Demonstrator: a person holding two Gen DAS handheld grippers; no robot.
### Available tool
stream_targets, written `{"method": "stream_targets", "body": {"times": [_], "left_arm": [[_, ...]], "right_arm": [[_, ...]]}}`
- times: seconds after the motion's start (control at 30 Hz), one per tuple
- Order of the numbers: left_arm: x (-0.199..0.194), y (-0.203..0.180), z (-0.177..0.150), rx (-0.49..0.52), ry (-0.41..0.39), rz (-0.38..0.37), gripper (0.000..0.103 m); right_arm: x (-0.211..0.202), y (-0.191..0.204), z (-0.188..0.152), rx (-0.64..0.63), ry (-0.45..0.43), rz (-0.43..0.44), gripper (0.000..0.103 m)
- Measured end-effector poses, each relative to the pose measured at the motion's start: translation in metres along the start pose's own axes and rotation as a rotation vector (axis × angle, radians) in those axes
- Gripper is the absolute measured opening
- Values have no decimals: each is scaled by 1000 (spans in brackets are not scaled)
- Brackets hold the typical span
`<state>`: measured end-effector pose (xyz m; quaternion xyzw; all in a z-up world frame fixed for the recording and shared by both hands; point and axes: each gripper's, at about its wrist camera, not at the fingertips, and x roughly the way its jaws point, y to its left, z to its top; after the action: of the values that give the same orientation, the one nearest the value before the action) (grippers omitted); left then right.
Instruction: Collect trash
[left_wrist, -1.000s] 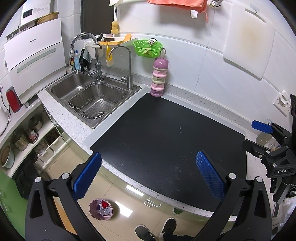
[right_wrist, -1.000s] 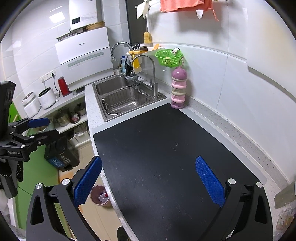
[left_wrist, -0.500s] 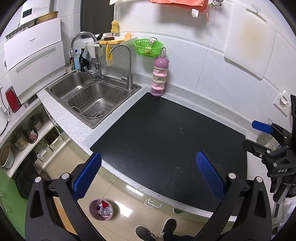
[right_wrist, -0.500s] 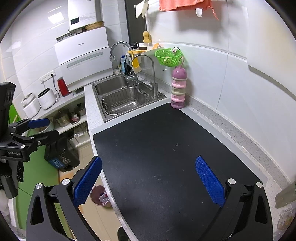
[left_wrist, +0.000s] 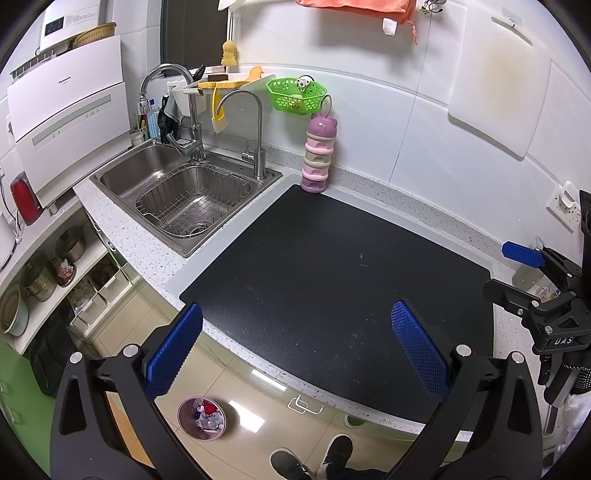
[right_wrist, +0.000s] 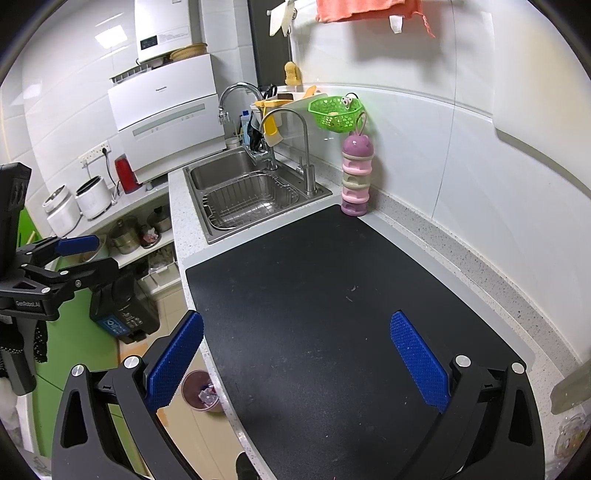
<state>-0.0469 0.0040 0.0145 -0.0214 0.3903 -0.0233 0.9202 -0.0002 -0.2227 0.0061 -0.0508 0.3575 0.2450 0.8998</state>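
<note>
A small pink trash bin (left_wrist: 202, 418) with crumpled scraps in it stands on the floor below the counter edge; it also shows in the right wrist view (right_wrist: 202, 391). A black mat (left_wrist: 332, 273) covers the counter, with only a few tiny specks (left_wrist: 361, 255) on it. My left gripper (left_wrist: 295, 345) is open and empty above the mat's front edge. My right gripper (right_wrist: 295, 354) is open and empty over the mat's right part. Each gripper shows at the side of the other's view, the right one (left_wrist: 532, 273) and the left one (right_wrist: 70, 254).
A steel sink (left_wrist: 184, 195) with a wire basket and two taps lies left of the mat. A pink stacked container (left_wrist: 317, 155) stands at the mat's back corner. A green basket (left_wrist: 295, 96) hangs on the wall. A black bin (right_wrist: 122, 306) stands on the floor.
Both views have shifted only slightly. Both grippers stay open and empty.
</note>
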Motion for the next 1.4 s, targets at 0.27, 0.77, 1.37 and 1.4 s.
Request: {"method": "stream_targets", "body": {"times": [0.27, 0.77, 1.37, 1.4], "left_arm": [[1, 0, 0, -2, 1, 0, 100], [8, -4, 0, 16, 7, -8, 100], [7, -3, 1, 18, 6, -10, 100], [7, -2, 1, 17, 7, -11, 100]], "right_arm": [[-2, 0, -2, 2, 1, -1, 97], [-3, 3, -8, 7, 6, 9, 97], [-5, 5, -10, 9, 8, 9, 97], [-5, 5, -10, 9, 8, 9, 97]]}}
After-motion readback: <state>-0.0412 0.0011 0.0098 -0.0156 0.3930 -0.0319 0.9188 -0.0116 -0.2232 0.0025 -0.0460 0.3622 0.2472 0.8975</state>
